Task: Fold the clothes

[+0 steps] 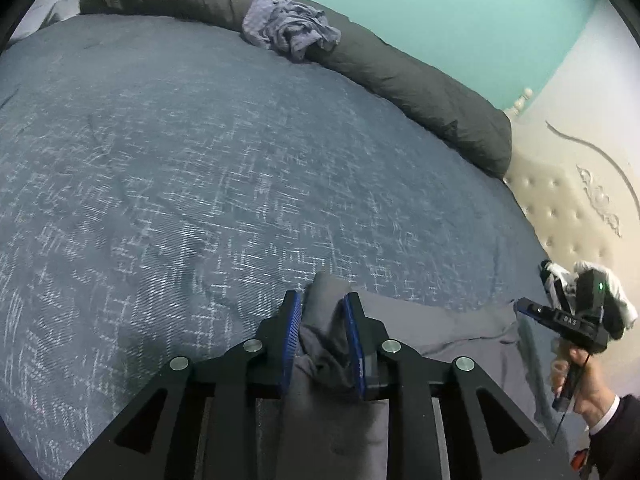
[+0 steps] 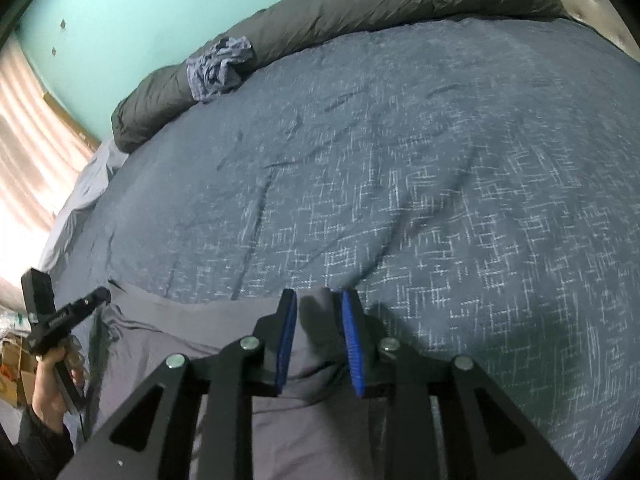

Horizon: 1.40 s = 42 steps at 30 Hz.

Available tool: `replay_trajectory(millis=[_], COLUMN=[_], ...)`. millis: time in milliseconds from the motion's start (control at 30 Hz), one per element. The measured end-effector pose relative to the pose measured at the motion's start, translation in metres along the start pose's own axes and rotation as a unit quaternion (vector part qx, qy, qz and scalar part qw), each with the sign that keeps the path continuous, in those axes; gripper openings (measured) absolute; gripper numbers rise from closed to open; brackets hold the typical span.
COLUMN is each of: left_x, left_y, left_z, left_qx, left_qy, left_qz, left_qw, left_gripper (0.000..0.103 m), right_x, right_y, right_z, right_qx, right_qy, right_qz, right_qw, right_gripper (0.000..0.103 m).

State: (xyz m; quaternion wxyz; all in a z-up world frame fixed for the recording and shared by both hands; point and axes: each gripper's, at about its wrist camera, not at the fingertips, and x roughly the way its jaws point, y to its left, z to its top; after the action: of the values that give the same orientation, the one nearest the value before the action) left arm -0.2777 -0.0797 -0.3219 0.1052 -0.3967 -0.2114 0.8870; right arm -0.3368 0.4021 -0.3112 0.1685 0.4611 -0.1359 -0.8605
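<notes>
A grey garment (image 1: 440, 332) lies stretched along the near edge of the blue patterned bedspread (image 1: 200, 160). My left gripper (image 1: 322, 300) is shut on a bunched corner of this garment, cloth rising between the blue pads. At the garment's (image 2: 180, 344) opposite corner, my right gripper (image 2: 318, 298) is shut on a fold of grey cloth. Each gripper shows in the other's view: the right gripper (image 1: 524, 304) at the right edge, the left gripper (image 2: 102, 294) at the left edge, both held by a hand.
A crumpled blue-grey garment (image 1: 290, 32) rests against a rolled dark grey duvet (image 1: 400, 72) along the bed's far side. A cream tufted headboard (image 1: 568, 208) stands on the right in the left wrist view. A turquoise wall (image 2: 140, 12) and bright curtain (image 2: 36, 140) lie beyond.
</notes>
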Motion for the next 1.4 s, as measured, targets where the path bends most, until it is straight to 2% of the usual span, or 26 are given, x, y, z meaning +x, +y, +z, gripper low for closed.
replay_trajectory(millis=[167,333,367,400,433,600,900,1100,1200,1400], left_x=[0.004,0.005,0.006,0.006,0.005,0.004,0.011,-0.003,-0.017,-0.028], left_y=[-0.005,-0.003,-0.002,-0.003,-0.003,-0.001,0.003,-0.011,-0.019,-0.031], left_z=[-0.002,0.000,0.000,0.000,0.001,0.004,0.001,0.006,0.014,0.028], left_qx=[0.019,0.017,0.016,0.016,0.013,0.006,0.002,0.025,0.031,0.037], left_qy=[0.006,0.005,0.004,0.003,0.000,-0.005,0.005,-0.012,-0.033,-0.059], left_qz=[0.001,0.001,0.002,0.003,0.000,-0.007,0.000,0.009,0.010,0.004], left_qw=[0.9998,0.9998,0.9999,0.9999,0.9999,0.9999,1.0000,0.9996,0.9989,0.9976], left_gripper=[0.023,0.009,0.007,0.006,0.005,0.005,0.005,0.003,0.003,0.003], right_x=[0.009,0.016,0.017,0.018,0.019,0.012,0.020,0.000,-0.015,-0.026], right_y=[0.000,0.006,0.007,0.008,0.009,0.008,0.010,0.017,0.028,0.033], right_z=[0.000,-0.003,-0.004,-0.004,-0.003,0.001,-0.002,0.005,0.010,0.018], right_qx=[-0.015,-0.034,-0.039,-0.043,-0.047,-0.037,-0.039,-0.041,-0.059,-0.067], right_qy=[0.014,0.025,0.028,0.028,0.029,0.005,0.014,-0.035,-0.058,-0.087], right_qz=[0.014,0.021,0.021,0.017,0.013,0.014,0.002,0.008,0.015,0.013], right_qw=[1.000,0.999,0.999,0.999,0.998,0.999,0.999,0.999,0.996,0.994], right_gripper=[0.023,0.023,0.021,0.008,0.005,0.004,0.003,0.003,0.002,0.002])
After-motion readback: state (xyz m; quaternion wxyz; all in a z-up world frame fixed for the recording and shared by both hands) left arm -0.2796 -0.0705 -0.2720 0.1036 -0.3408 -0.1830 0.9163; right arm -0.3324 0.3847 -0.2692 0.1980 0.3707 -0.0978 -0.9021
